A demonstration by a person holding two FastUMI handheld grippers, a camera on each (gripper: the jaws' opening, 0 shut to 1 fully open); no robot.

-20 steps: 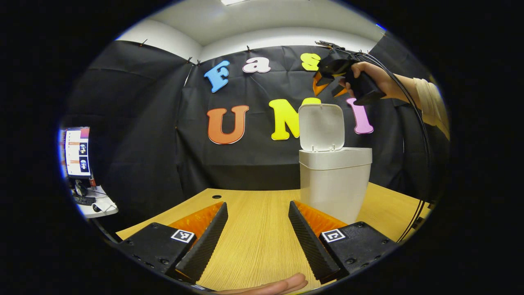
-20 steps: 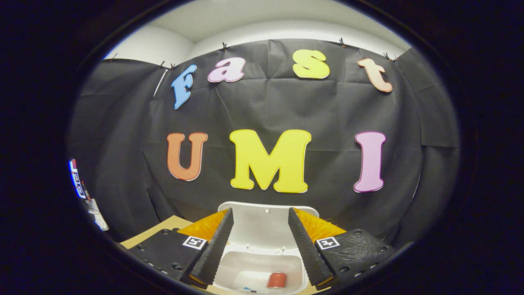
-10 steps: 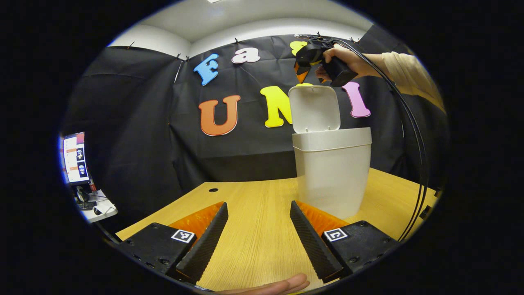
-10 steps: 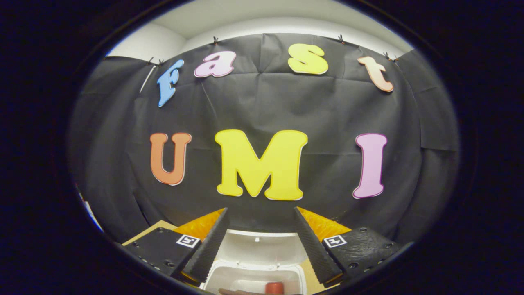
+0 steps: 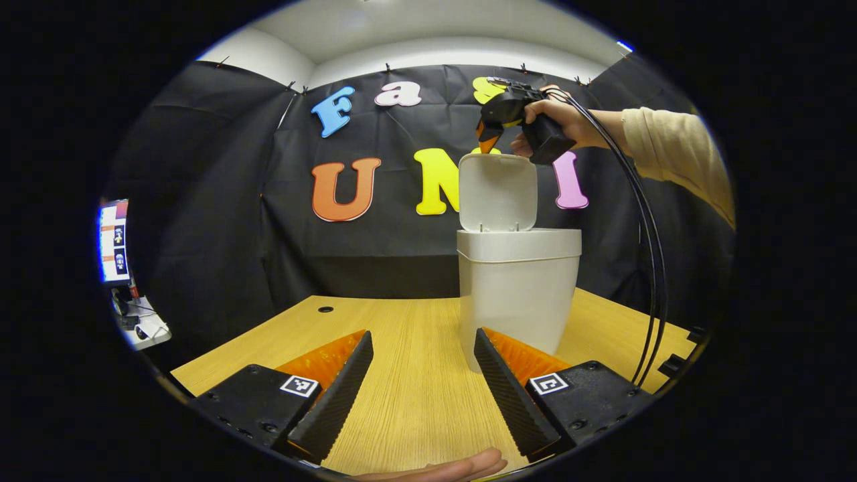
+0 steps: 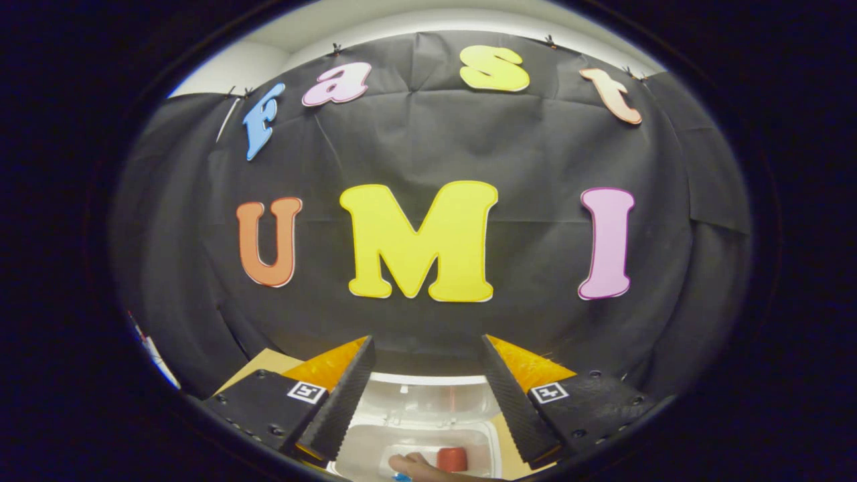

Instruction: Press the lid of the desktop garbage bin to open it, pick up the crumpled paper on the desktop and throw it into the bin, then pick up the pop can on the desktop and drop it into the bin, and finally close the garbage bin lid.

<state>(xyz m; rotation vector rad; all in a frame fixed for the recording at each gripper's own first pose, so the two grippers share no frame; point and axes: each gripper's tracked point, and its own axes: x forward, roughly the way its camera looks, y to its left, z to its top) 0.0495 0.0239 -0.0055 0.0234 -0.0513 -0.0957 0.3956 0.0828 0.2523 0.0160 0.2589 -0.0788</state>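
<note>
Lid-closing step in hand, by my read: can looks already dropped, paper not clearly visible inside.

Left to right in the left gripper view: monitor (image 5: 112, 242) at far left edge on a side desk; wooden desktop (image 5: 415, 402) in the middle; left gripper (image 5: 423, 365) low over it, fingers spread wide, nothing between them, a bare fingertip poking in at the bottom edge. Right of centre, garbage bin (image 5: 517, 288) stands on the desktop, its lid (image 5: 497, 191) hinged up, roughly upright. Above the lid's top edge, right gripper (image 5: 487, 137) held by a hand (image 5: 562, 120) in a pale sleeve, cables trailing down; tips close to the lid's top edge, contact can't be told.

Right gripper view: right gripper (image 6: 424, 378) spread wide, empty, looking down over the lid (image 6: 428, 402) into the bin. Inside, pop can (image 6: 452, 458) on the bin floor, just right of a fingertip at the bottom edge. Something small and blue beside it, too cropped to name.

Next move, as a judgement: tip the lid forward and push down until it latches; a wide-spread finger could slip past the thin lid edge.
</note>
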